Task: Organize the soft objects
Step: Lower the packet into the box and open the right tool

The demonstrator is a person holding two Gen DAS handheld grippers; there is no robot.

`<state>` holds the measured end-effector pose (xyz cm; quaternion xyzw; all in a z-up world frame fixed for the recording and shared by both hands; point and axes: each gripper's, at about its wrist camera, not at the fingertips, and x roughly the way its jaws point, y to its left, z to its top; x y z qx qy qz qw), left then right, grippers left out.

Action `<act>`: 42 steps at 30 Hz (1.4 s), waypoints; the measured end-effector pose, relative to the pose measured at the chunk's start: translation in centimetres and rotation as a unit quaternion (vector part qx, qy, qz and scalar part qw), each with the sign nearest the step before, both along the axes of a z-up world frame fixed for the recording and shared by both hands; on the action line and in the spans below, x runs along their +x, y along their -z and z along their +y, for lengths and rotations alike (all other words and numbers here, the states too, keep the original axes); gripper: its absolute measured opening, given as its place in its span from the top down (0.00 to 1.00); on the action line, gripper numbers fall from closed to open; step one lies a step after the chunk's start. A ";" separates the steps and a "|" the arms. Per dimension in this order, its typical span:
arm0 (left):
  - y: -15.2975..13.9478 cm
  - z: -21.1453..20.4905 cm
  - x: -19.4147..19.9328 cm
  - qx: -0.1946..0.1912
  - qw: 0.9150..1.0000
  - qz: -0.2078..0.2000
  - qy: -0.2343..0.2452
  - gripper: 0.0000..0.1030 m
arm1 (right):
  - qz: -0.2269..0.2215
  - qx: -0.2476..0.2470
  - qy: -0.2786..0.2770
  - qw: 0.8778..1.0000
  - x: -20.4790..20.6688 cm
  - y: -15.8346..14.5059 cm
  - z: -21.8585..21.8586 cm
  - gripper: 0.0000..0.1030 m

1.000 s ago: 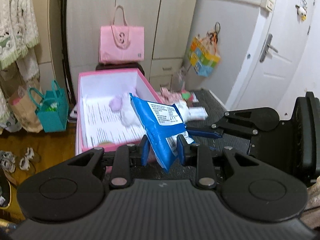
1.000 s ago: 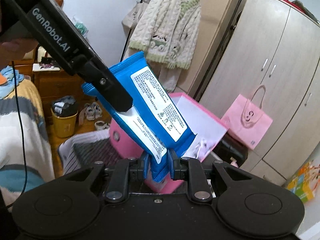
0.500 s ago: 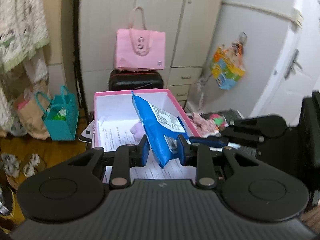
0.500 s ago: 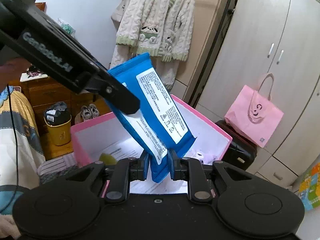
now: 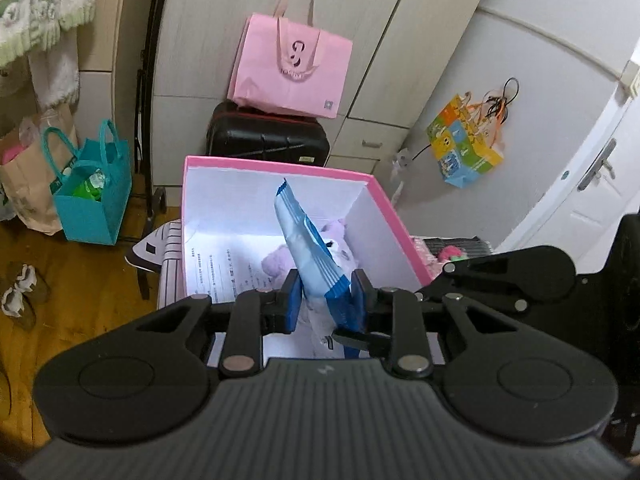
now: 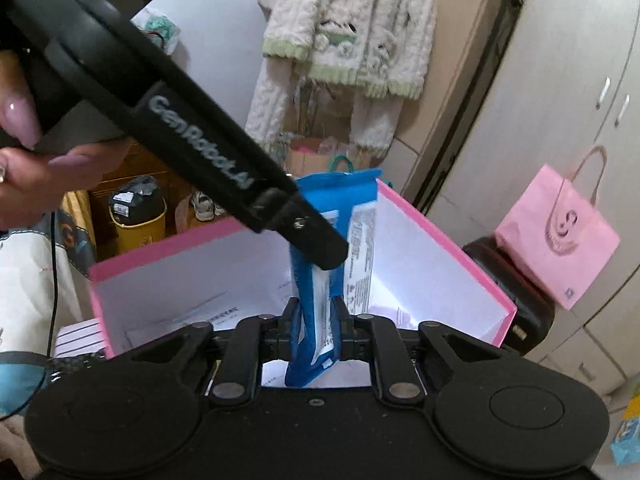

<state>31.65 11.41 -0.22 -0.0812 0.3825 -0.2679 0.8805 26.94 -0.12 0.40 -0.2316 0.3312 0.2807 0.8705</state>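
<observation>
A blue wipes pack (image 5: pixel 304 248) hangs upright over the open pink box (image 5: pixel 276 166), held from two sides. My left gripper (image 5: pixel 325 300) has the pack's lower end between its blue pads, and its jaws are closing on it. My right gripper (image 6: pixel 316 316) is shut on the pack (image 6: pixel 360 248) near its bottom edge. In the right wrist view the left gripper's black finger (image 6: pixel 304 228) crosses the pack from the upper left, with a hand behind it. A purple plush toy (image 5: pixel 276 262) lies in the box on printed paper, behind the pack.
A pink tote (image 5: pixel 292 68) sits on a black suitcase (image 5: pixel 268 140) behind the box, against the wardrobe. A teal bag (image 5: pixel 92 196) and shoes are on the wood floor at left. A knitted sweater (image 6: pixel 348 32) hangs above a yellow bin (image 6: pixel 138 220).
Both grippers carried the blue pack sideways and down until it hangs over the inside of the pink box. The pack turned from showing its face to nearly edge-on and upright.
</observation>
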 end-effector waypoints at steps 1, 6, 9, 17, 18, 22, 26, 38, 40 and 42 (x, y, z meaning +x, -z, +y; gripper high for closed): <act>0.4 -0.3 0.5 0.004 1.000 0.000 -0.002 0.77 | 0.005 0.000 0.005 1.000 0.6 0.3 -0.1 0.86; 1.4 -1.6 2.8 0.041 0.999 -0.018 -0.004 0.77 | 0.047 0.016 0.030 0.998 4.0 1.2 -0.4 0.86; 1.1 -2.4 3.0 0.102 0.993 -0.061 -0.015 0.74 | 0.070 0.047 0.053 0.995 5.7 1.1 -0.7 0.86; -2.0 -3.4 -1.1 0.187 0.968 -0.164 -0.034 0.55 | 0.123 0.128 0.057 0.983 4.2 0.3 -4.0 0.74; -2.5 -3.3 -1.6 0.185 0.968 -0.165 -0.033 0.53 | 0.116 0.134 0.058 0.982 3.5 0.0 -4.6 0.74; -4.4 -3.2 -4.4 0.183 0.967 -0.173 -0.025 0.47 | 0.087 0.149 0.059 0.983 0.2 -1.8 -6.1 0.71; -5.8 -3.4 -7.1 0.175 0.970 -0.170 -0.012 0.42 | 0.060 0.160 0.062 0.983 -3.5 -3.9 -7.3 0.67; -9.3 -5.8 -15.8 0.146 0.971 -0.178 0.061 0.38 | 0.007 0.199 0.070 0.978 -13.2 -9.4 -11.9 0.58; -9.4 -6.5 -17.4 0.146 0.969 -0.186 0.074 0.37 | -0.008 0.198 0.078 0.977 -14.8 -9.7 -12.8 0.57; -9.3 -7.3 -18.9 0.140 0.967 -0.189 0.094 0.37 | -0.019 0.199 0.086 0.976 -16.2 -9.9 -13.9 0.56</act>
